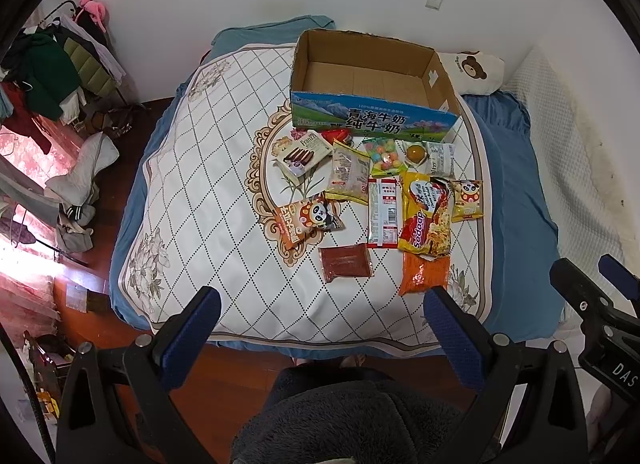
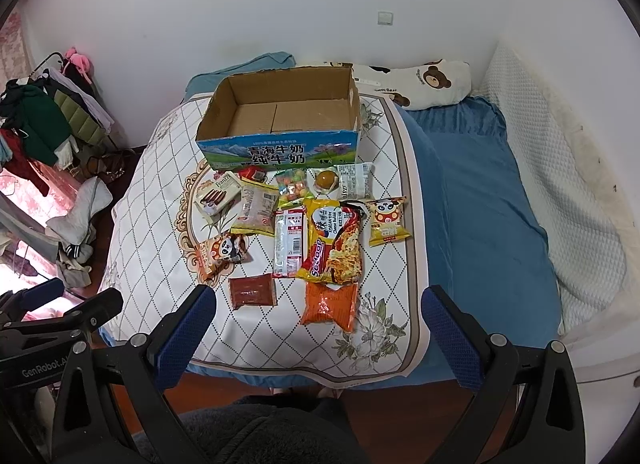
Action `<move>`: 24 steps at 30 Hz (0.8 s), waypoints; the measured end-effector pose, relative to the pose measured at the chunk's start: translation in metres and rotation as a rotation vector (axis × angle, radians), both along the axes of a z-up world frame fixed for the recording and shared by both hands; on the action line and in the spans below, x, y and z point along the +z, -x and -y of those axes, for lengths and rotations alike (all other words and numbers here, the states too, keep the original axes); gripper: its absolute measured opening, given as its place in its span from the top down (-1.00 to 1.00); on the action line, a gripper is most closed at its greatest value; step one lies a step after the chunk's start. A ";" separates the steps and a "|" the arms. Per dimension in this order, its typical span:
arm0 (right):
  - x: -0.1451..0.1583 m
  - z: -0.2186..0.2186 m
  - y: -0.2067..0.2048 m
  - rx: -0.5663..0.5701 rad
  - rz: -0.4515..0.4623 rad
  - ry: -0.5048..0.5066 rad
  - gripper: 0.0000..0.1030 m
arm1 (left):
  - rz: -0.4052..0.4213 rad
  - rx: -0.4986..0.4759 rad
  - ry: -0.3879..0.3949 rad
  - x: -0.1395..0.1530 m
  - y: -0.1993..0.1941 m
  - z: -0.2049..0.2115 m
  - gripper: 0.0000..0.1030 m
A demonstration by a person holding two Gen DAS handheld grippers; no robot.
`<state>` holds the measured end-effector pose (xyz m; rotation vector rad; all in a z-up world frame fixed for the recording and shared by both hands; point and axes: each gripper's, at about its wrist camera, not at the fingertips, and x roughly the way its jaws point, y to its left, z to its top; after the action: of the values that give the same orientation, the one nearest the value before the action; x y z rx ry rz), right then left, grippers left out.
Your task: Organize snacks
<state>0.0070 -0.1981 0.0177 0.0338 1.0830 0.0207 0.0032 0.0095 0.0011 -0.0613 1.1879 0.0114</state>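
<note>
Crinkly foil snack packets [image 2: 320, 240] lie before a corrugated cardboard box [image 2: 280, 152] on the quilted bed [image 2: 160, 192]; both hand-held grippers, left [image 1: 320, 300] and right [image 2: 318, 300], gape apart.

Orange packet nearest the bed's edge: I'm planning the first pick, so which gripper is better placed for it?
Probably right: the orange packet lies between the open right gripper fingers, but beside the left gripper right finger.

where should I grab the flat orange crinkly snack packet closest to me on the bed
Grip the near short edge of the flat orange crinkly snack packet from above with the open right gripper. It lies flat, its far end tucked under the yellow Sedaap noodle packet.
</note>
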 end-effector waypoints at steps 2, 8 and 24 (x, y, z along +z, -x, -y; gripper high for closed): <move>0.001 0.001 0.001 -0.001 -0.001 0.000 -1.00 | -0.001 -0.001 0.000 0.000 0.000 0.001 -1.00; 0.002 0.001 0.002 -0.002 -0.003 -0.004 -1.00 | -0.001 -0.002 0.000 -0.001 0.001 0.002 -1.00; 0.002 -0.002 0.007 -0.002 -0.004 -0.015 -1.00 | -0.003 -0.006 -0.001 0.000 0.002 0.001 -1.00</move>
<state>-0.0003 -0.1963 0.0198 0.0482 1.0870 0.0264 0.0010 0.0086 0.0010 -0.0573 1.1906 0.0070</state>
